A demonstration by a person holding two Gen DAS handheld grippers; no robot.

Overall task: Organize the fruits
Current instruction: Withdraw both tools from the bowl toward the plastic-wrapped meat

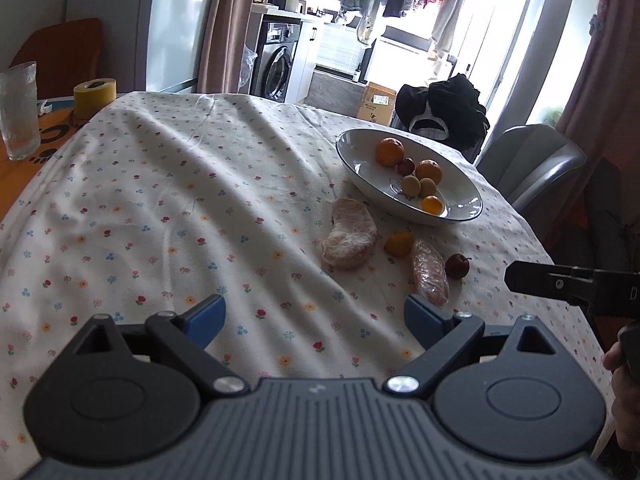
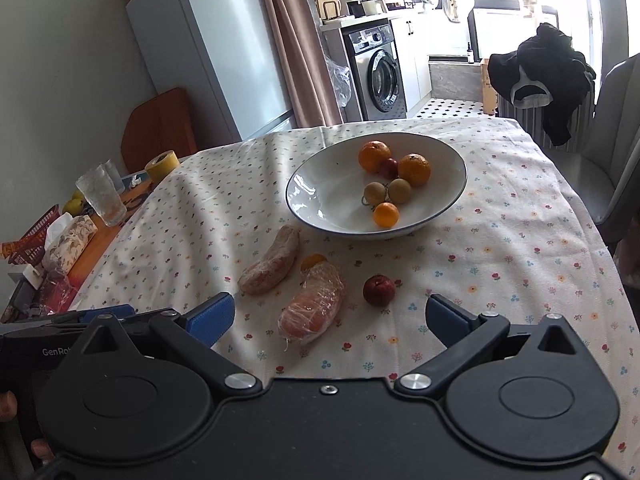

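Note:
A white bowl [image 1: 464, 194] [image 2: 320, 196] on the flowered tablecloth holds two oranges [image 2: 414, 169], a small red fruit, two tan fruits and a small orange one. In front of it lie two wrapped pomelo wedges [image 1: 350, 236] [image 2: 314, 304], a small orange fruit [image 1: 399, 243] [image 2: 313, 261] and a red fruit [image 1: 457, 265] [image 2: 379, 289]. My left gripper [image 1: 314, 316] is open and empty above the cloth, with one wedge [image 1: 430, 278] by its right finger. My right gripper [image 2: 330, 316] is open and empty, just short of the nearer wedge.
A glass [image 1: 18, 112] [image 2: 102, 196], a yellow tape roll [image 1: 95, 96] [image 2: 162, 162] and a tissue pack [image 2: 68, 240] stand at the table's left edge. A grey chair [image 1: 532, 168] [image 2: 612, 168] stands at the right side. Dark clothes [image 2: 540, 76] hang beyond the table.

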